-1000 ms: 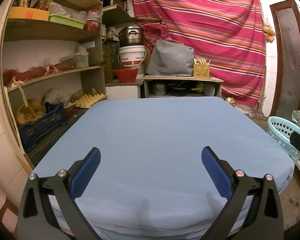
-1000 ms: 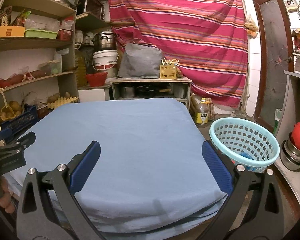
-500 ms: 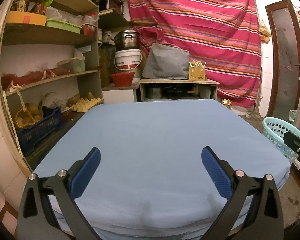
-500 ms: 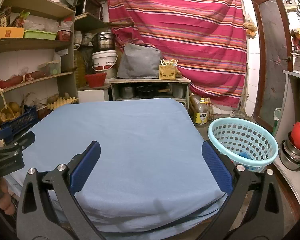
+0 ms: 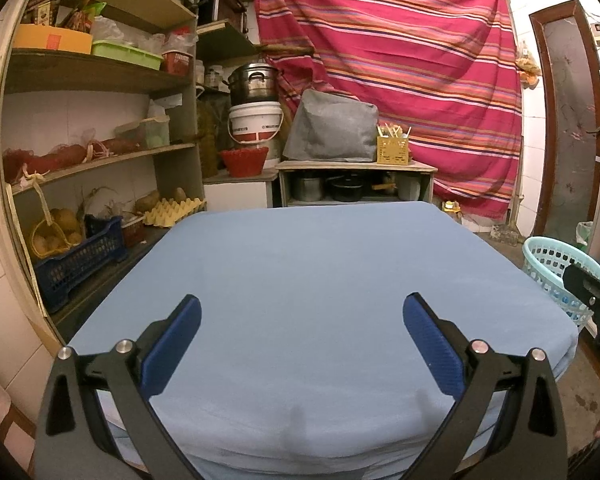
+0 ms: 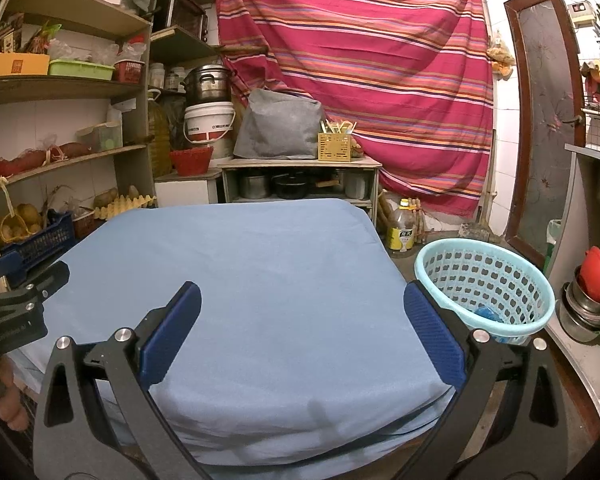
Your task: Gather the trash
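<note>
A table under a blue cloth (image 5: 320, 280) fills both views (image 6: 260, 280); no trash shows on it. A light blue perforated basket (image 6: 485, 288) stands on the floor right of the table, with a blue scrap (image 6: 486, 314) inside; it also shows in the left wrist view (image 5: 556, 272). My left gripper (image 5: 300, 338) is open and empty above the table's near edge. My right gripper (image 6: 300, 338) is open and empty over the near right part, its right finger beside the basket.
Wooden shelves (image 5: 100, 80) with boxes, a blue crate (image 5: 80, 264) and egg trays line the left. A low cabinet (image 5: 356, 184) with pots stands behind the table before a striped curtain (image 5: 400, 80). An oil bottle (image 6: 401, 228) stands on the floor. Metal bowls (image 6: 588, 304) sit at right.
Both views have shifted slightly; the left camera has drawn back and up a little, showing more of the basket. Both grippers stay open and empty.
</note>
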The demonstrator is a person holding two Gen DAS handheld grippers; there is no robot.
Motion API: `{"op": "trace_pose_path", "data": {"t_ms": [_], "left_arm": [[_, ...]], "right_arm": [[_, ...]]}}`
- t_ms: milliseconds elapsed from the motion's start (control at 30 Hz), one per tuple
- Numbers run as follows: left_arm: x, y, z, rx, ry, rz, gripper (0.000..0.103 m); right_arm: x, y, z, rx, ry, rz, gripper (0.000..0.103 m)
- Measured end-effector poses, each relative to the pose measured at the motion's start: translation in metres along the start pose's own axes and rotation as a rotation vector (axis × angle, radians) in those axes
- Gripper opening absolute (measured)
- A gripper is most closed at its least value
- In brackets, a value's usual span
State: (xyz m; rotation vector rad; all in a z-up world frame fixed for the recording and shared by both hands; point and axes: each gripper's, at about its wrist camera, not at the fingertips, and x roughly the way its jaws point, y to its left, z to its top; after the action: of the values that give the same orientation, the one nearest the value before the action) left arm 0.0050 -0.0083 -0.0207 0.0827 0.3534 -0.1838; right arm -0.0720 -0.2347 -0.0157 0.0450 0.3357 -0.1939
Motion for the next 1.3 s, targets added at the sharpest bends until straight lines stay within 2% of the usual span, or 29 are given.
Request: {"op": "trace_pose_path", "data": {"t_ms": [1300], "left_arm": [[-0.0037,0.0026,0.0055,0.008,-0.008,0.004,0.099]], "right_arm": [[-0.0031,0.0081,0.0027,-0.005,-0.005,0.005,0.099]]}}
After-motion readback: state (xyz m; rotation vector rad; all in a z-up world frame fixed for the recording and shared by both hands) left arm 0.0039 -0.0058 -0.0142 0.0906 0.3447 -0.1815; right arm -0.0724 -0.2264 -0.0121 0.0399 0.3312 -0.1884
